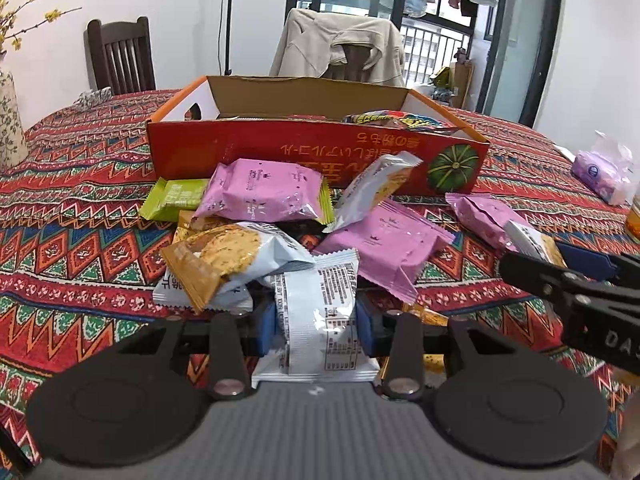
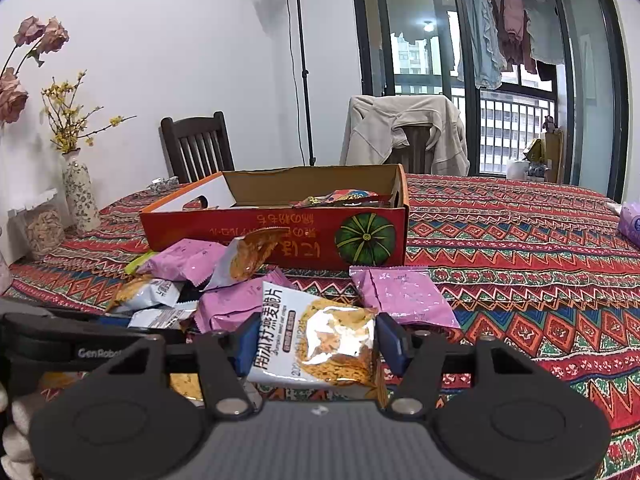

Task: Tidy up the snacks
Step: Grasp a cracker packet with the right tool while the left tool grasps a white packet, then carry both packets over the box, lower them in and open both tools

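Snacks [image 1: 280, 232] sit in a loose heap on the patterned tablecloth [image 1: 80, 216], just in front of the red cardboard box [image 1: 320, 156] — box is open on top, near wall facing both cameras, so it reads as the drop target. One colourful packet [image 1: 384, 118] already lies inside at the right end.

Left gripper [image 1: 316, 320]: jaws closed partway onto a white packet [image 1: 320, 312], back side with the label facing up, blue pads pressing its two long edges. Packet lies flat along the fingers, probably taken from the near edge of the heap because that is the easiest reach.

Right gripper [image 2: 316, 344]: same story — jaws closed partway on a white-and-orange cracker packet [image 2: 320, 340], pads on both sides, foil bulging between them. It sits off to the right of the heap, beside a lone pink packet [image 2: 404, 296].

Hard to tell: whether either packet is lifted or resting on the cloth — the gripper bodies cut off the bottom of both views. Most of the box interior is hidden behind its near wall. Several packets at the bottom of the heap are buried; count unclear.
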